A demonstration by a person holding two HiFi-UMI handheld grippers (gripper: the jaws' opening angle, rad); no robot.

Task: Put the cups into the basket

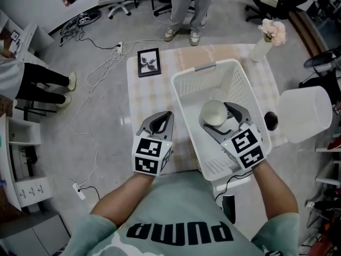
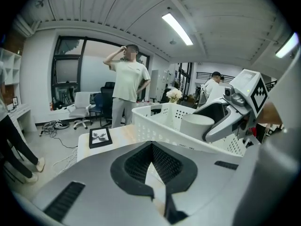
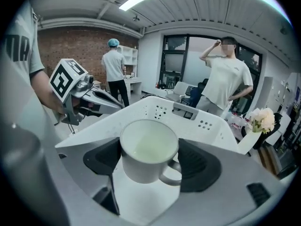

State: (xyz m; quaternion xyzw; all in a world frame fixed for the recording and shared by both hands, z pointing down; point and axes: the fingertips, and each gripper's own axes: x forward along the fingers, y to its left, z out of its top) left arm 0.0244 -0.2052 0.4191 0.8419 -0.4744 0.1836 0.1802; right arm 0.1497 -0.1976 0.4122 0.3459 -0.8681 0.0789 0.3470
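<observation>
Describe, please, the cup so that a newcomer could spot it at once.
Find the white perforated basket on the checked table. Over its near half the right gripper clamps the cup. It is plain white, round, with a handle, the only cup visible.

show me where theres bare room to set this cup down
The basket floor is bare beyond the cup, toward the far handle. The cloth between the picture frame and the left gripper is free too. Tighter: the right gripper fills the basket's middle, and a vase stands at the far right corner.

Framed picture [image 1: 148, 62] and flower vase [image 1: 266, 40] on checked tablecloth [image 1: 154, 97]
</observation>
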